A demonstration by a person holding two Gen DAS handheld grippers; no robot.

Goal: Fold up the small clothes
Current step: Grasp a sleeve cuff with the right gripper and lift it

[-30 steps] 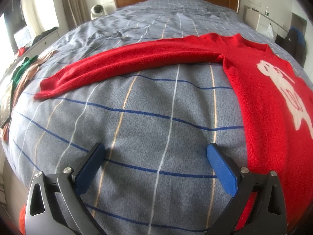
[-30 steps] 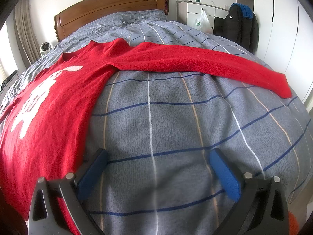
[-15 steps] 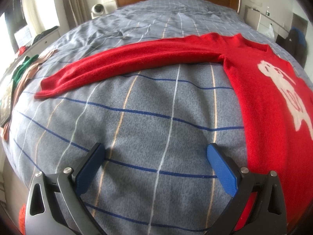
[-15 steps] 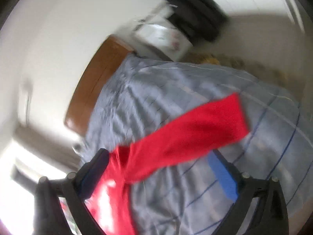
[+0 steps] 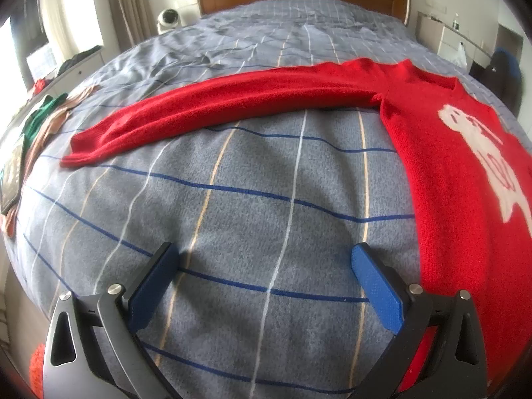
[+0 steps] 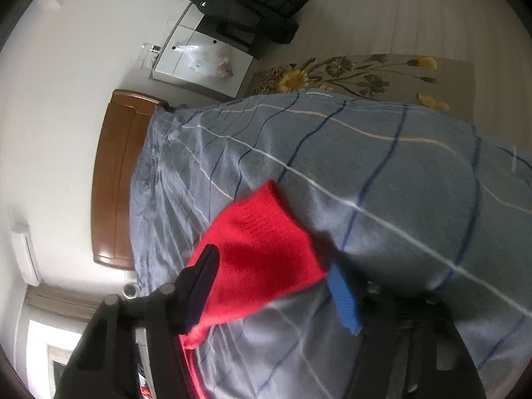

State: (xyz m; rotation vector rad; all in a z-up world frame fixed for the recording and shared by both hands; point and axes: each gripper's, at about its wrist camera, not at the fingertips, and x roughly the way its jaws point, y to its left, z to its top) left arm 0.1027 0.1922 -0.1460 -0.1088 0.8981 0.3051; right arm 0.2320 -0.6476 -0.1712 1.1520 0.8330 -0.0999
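My right gripper (image 6: 272, 286) has just been closing, sweater cuff (image 6: 262, 229) between its jaws, ungripped; left gripper (image 5: 266, 282) wide over bedspread (image 5: 232, 219), sweater at 2 o'clock.

A big bed (image 5: 252, 219) has a gray blanket with blue and white lines. A red sweater (image 5: 459, 173) lies flat on it, one sleeve (image 5: 212, 109) stretching toward nine o'clock.
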